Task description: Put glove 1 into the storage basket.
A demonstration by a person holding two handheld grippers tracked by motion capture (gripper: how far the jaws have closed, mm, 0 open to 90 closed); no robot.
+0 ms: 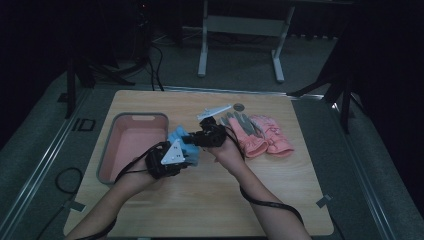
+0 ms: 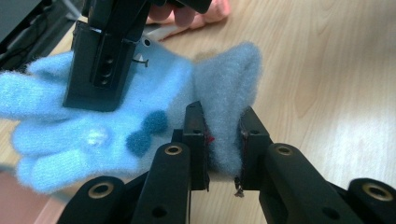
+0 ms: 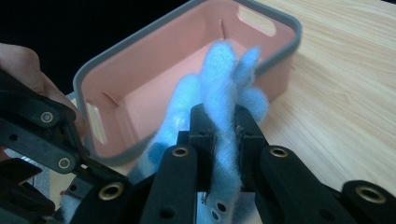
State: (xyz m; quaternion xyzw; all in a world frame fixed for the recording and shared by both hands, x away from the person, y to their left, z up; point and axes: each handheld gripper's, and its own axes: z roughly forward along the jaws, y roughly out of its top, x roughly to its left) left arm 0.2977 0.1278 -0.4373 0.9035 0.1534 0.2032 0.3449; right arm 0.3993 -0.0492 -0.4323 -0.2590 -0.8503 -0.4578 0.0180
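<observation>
Right now both of my grippers have hold of the same blue fleece glove (image 1: 184, 143), which hangs in the air between them, above the wooden table (image 1: 210, 200) and just beside the right wall of the pink bin (image 1: 131, 145). My left gripper (image 2: 223, 144) has its jaws clamped on a fold of the cuff end, the fleece bunched thick between the pads (image 2: 202, 140). My right gripper (image 3: 225, 135) pinches the finger end, with blue fingers poking up past its jaws toward the bin's open mouth (seen from the right gripper view, the bin sits straight ahead and a little tilted in frame).

I judge this as the carry step: the glove is lifted and headed for the bin, not yet over it. In the high view my left gripper (image 1: 167, 157) sits near the bin's right rim and my right gripper (image 1: 210, 135) a bit farther toward the middle of the table.

Next, both hands need to travel together toward the bin, keeping the glove slack enough that neither grip tears loose, until it hangs over the pink floor. Then both sets of jaws must part so it drops inside.

A pair of pink and grey gloves (image 1: 257, 134) lies well apart on the table, waiting.
</observation>
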